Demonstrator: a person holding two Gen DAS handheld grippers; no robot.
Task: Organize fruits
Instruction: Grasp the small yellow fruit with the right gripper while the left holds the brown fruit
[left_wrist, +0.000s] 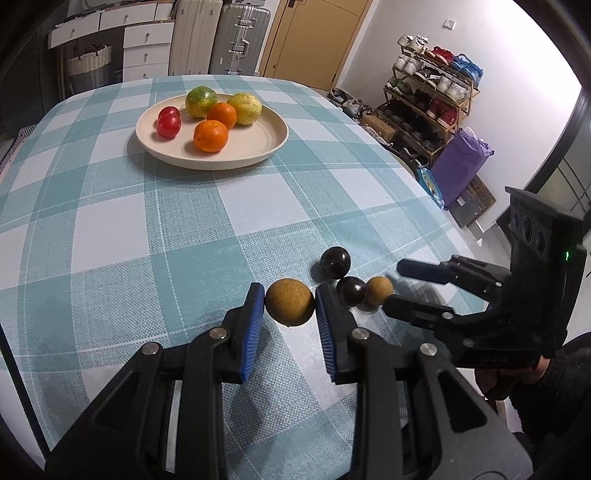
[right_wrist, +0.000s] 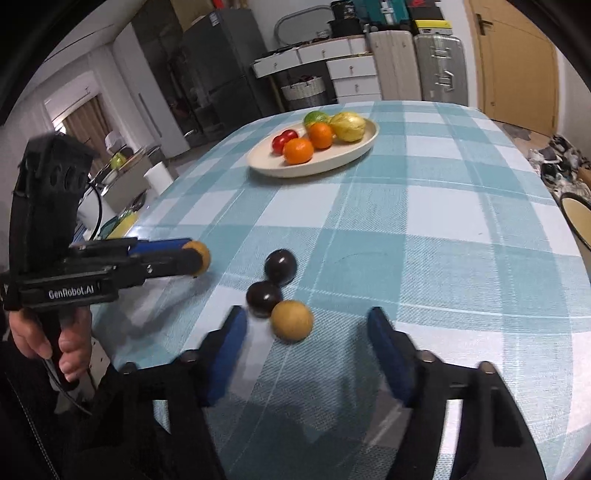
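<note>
My left gripper (left_wrist: 289, 290) is shut on a round brown fruit (left_wrist: 290, 302), held just above the checked tablecloth; the right wrist view shows the same fruit (right_wrist: 201, 258) at that gripper's tips. A second, smaller brown fruit (right_wrist: 291, 319) lies on the cloth between the blue pads (right_wrist: 232, 339) of my right gripper (right_wrist: 306, 312), and neither pad touches it. Two dark round fruits (right_wrist: 280, 266) (right_wrist: 264, 298) lie just beyond it, one touching it. At the far end a cream plate (left_wrist: 258, 155) holds two oranges, two red tomatoes and two yellow-green citrus.
The table's right edge (left_wrist: 424, 173) drops toward a shoe rack (left_wrist: 432, 96) and a purple bag (left_wrist: 458, 162). A person's hand (right_wrist: 62, 350) grips the left tool's handle. Bare cloth (left_wrist: 155, 221) lies between the near fruits and the plate.
</note>
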